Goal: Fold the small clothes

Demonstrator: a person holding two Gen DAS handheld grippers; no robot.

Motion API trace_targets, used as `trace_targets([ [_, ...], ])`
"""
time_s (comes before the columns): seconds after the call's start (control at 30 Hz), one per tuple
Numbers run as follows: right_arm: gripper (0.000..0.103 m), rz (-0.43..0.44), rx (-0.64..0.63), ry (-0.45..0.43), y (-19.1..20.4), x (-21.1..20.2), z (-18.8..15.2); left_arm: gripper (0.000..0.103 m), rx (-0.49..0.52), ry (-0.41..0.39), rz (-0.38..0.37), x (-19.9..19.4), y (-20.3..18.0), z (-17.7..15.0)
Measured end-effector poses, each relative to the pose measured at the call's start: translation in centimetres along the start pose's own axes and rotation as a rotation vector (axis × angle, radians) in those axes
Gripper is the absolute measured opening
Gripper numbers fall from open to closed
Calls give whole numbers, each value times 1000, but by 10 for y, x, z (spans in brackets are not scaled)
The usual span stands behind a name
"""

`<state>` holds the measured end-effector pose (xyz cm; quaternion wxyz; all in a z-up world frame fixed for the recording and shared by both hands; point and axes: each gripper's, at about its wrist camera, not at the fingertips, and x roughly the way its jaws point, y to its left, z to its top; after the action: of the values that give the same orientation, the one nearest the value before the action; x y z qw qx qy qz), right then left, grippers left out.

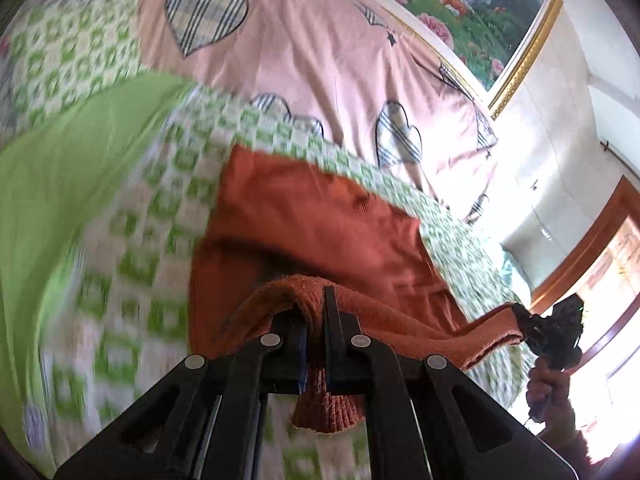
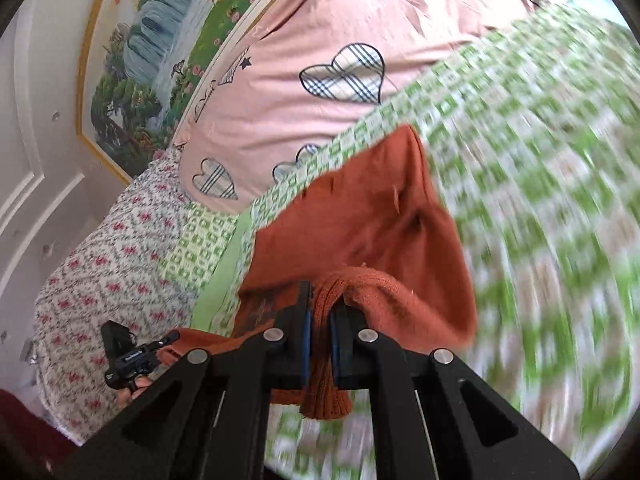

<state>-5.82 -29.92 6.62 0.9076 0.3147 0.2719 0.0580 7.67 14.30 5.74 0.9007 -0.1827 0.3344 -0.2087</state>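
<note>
— What's under it all?
— A bed with a green checked sheet point(image 1: 132, 216), a pink heart quilt point(image 1: 320, 60) behind, and a framed painting point(image 2: 160, 52) on the wall.
— And the sweater?
— The rust sweater point(image 1: 320, 216) lies on the sheet, its near edge lifted.
— The grippers?
— The left gripper point(image 1: 316, 320) and right gripper point(image 2: 320, 316) are each clamped tight on that ribbed edge.
</note>
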Motion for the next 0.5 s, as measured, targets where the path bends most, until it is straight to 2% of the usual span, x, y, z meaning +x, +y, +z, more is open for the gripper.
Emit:
trace_targets([
  [0.23, 8, -32, -52, 2, -4, 73, 79, 4, 21, -19, 54, 62, 11, 68],
  [0.5, 8, -90, -24, 40, -36, 144, 126, 4, 19, 31, 109, 152, 36, 118],
])
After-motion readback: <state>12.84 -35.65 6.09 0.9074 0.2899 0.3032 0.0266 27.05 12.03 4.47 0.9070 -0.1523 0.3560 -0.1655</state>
